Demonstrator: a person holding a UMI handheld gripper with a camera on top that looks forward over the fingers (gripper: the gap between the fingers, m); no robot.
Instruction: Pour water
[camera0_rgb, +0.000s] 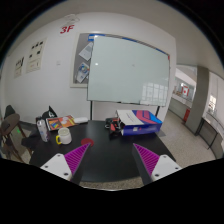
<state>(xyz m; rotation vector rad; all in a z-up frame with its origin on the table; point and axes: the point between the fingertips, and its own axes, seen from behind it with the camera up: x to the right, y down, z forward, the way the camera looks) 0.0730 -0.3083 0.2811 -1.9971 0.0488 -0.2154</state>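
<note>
The open claw (111, 158) hovers empty above a dark table (105, 140), facing a whiteboard (128, 70).

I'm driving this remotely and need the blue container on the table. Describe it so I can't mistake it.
Start at the big whiteboard on the far wall and drop down to the dark table beneath it. The blue bin sits at the table's far side, beyond the open gripper, under the whiteboard's lower corner. It is the only blue, boxy item; the clutter at the other far end is smaller and mixed in colour.
</note>
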